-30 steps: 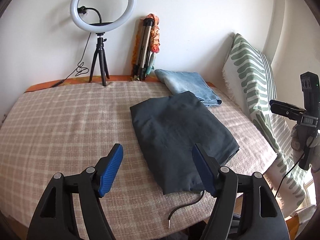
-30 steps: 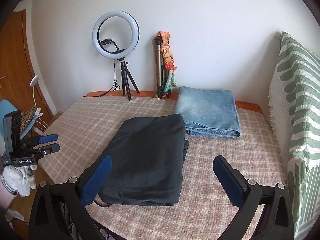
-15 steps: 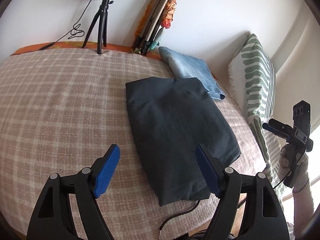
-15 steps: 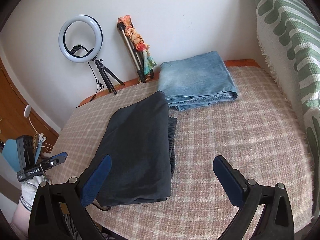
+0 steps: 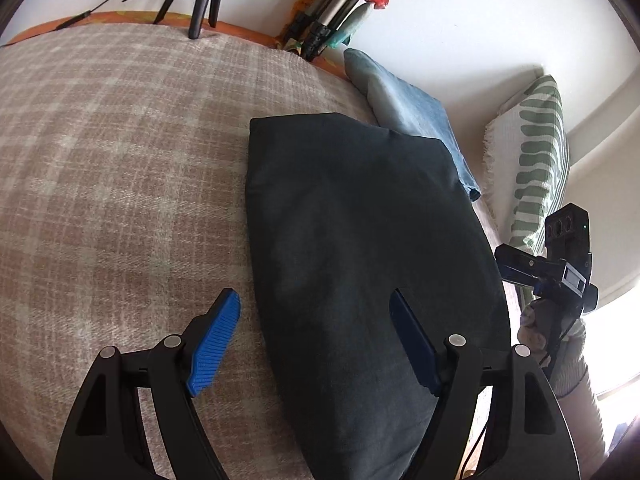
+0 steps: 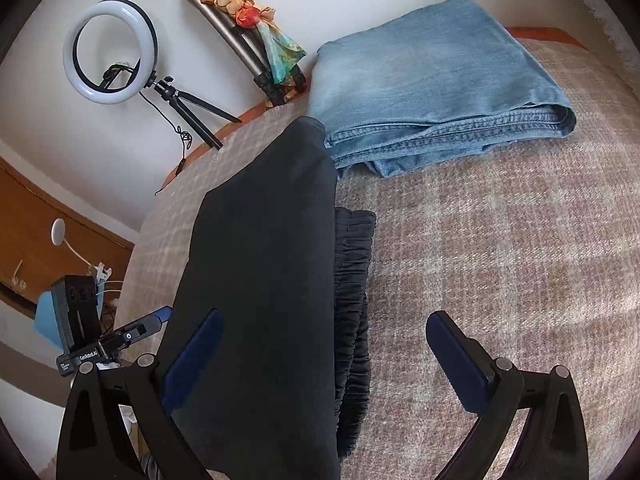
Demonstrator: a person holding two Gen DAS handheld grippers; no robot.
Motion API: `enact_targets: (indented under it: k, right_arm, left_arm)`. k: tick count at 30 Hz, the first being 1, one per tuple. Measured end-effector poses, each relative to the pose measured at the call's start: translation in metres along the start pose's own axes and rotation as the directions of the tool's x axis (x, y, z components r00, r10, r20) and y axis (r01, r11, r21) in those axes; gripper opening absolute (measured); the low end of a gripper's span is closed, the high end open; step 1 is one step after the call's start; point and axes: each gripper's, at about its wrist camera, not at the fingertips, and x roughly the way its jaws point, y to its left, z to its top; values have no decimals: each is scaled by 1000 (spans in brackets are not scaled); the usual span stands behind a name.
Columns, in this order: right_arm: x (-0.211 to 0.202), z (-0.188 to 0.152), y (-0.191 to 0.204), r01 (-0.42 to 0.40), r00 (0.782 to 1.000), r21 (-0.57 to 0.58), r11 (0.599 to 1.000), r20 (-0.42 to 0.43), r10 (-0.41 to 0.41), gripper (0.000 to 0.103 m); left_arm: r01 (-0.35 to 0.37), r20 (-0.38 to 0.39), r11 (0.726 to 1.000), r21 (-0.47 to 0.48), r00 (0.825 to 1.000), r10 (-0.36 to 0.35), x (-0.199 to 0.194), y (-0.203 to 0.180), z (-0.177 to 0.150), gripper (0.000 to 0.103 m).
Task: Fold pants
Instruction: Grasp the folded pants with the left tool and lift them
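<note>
Left wrist, folded black pants (image 5: 360, 240) beneath spread left claw (image 5: 316, 312)

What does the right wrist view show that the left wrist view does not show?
Only the right wrist view shows the ring light on its small tripod, the gathered elastic waistband sticking out from under the fold, and the left gripper seen from outside.

Only the left wrist view shows the green-striped pillow and the right gripper seen from outside.

Both show the folded dark pants, the folded blue jeans, the plaid blanket and the collapsed tripod with a scarf. Both grippers are open.
</note>
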Motion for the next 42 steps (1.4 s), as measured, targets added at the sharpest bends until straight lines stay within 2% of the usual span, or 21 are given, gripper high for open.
enact_targets:
  k: [4, 9, 10, 12, 16, 18, 19, 22, 24, 25, 27, 28, 30, 32, 33, 35, 36, 38, 42]
  right_arm:
    - [24, 7, -3, -40, 998, 0, 999, -40, 40, 103]
    - [31, 12, 6, -83, 995, -43, 996, -56, 81, 102]
    - [33, 11, 7, -98, 994, -48, 994, -63, 94, 102]
    - [37, 12, 11, -137, 988, -61, 989, -87, 131, 93]
    - [38, 11, 16, -122, 990, -96, 988, -87, 114, 91]
    - [38, 12, 14, -122, 990, -84, 989, -79, 116, 75]
    - [39, 11, 12, -128, 989, -69, 989, -77, 123, 73]
    - [37, 10, 10, -133, 990, -58, 989, -57, 130, 57]
    - [34, 10, 13, -134, 990, -62, 989, -45, 131, 49]
    - [33, 11, 14, -133, 991, -64, 989, -42, 130, 48]
    - [32, 11, 15, -120, 992, -80, 990, -44, 117, 51]
    - [34, 11, 15, -113, 993, -83, 990, -48, 109, 55]
    - [41, 13, 12, -100, 993, -57, 993, -75, 96, 75]
    - [44, 14, 16, -125, 990, -59, 990, -71, 120, 80]
    - [45, 14, 20, -117, 991, -74, 990, -71, 112, 71]
    - [50, 13, 25, -112, 991, -86, 990, -85, 105, 61]
    - [49, 12, 26, -104, 992, -92, 990, -81, 97, 52]
    - [43, 11, 30, -122, 991, -102, 987, -67, 115, 43]
    - [29, 7, 48, -86, 996, -163, 983, -32, 82, 37]
  left_arm:
    - [17, -11, 1000, -18, 1000, -18, 10, 5, 2, 76]
    - [42, 8, 999, -12, 999, -42, 15, 4, 7, 75]
    - [52, 9, 999, -12, 999, -52, 16, 3, 8, 72]
    - [66, 12, 998, -13, 998, -66, 19, 3, 9, 69]
    - [80, 17, 997, -14, 997, -80, 24, 2, 11, 61]
    - [93, 24, 995, -36, 995, -92, 25, 3, 12, 59]
    - [100, 19, 994, -49, 995, -99, 27, 4, 13, 52]
    - [89, 22, 994, -61, 996, -88, 28, 5, 13, 38]
    - [70, 25, 997, -44, 997, -69, 28, 2, 12, 34]
    - [57, 28, 998, -32, 998, -56, 29, 1, 12, 29]
    - [46, 32, 999, -18, 998, -45, 28, 1, 12, 27]
    - [43, 33, 999, -16, 999, -43, 28, 1, 12, 25]
    - [38, 34, 999, -15, 999, -37, 28, 2, 12, 22]
    - [34, 36, 999, -11, 999, -34, 28, 3, 12, 20]
    - [31, 38, 999, -8, 999, -31, 28, 2, 12, 19]
    - [18, 46, 1000, 3, 999, -18, 26, 1, 11, 15]
    - [14, 52, 1000, 8, 999, -15, 25, 0, 11, 14]
    - [11, 68, 1000, 19, 998, -12, 21, -3, 12, 10]
    - [-22, 103, 997, 70, 995, 14, 13, -16, 11, 7]
